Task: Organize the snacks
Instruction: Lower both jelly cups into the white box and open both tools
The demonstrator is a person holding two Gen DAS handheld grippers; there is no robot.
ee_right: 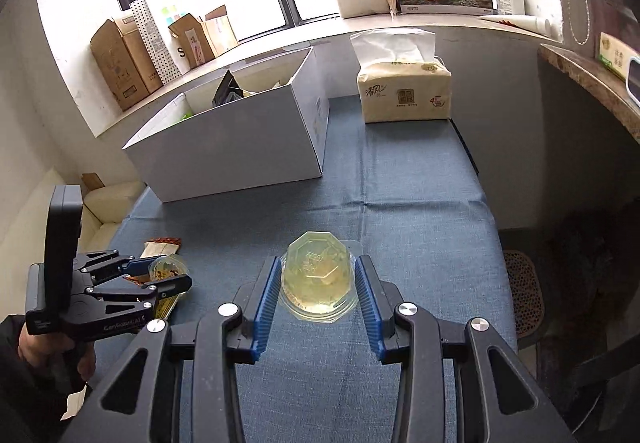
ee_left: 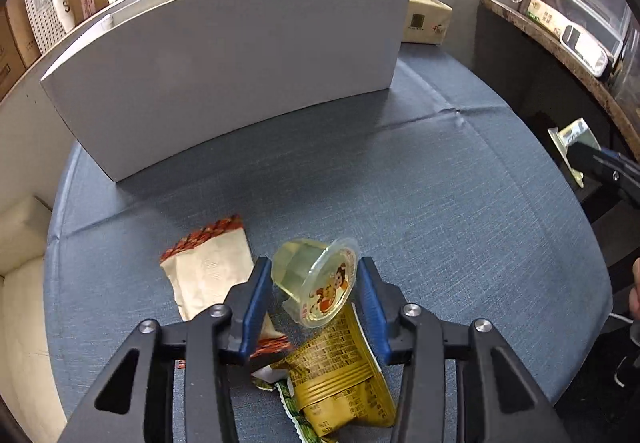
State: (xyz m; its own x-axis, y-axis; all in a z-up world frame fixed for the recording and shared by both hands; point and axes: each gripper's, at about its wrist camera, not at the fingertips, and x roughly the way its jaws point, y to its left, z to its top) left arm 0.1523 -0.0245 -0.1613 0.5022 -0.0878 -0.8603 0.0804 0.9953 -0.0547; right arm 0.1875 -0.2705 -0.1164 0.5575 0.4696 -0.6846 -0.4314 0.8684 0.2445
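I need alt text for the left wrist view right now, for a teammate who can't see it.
The left gripper has a clear jelly cup with a cartoon lid between its blue pads, above a gold snack packet and beside a white-and-red wrapper on the blue tablecloth. A white box stands behind.

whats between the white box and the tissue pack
Nothing: bare blue cloth separates the white box and tissue pack, seen in the right wrist view.
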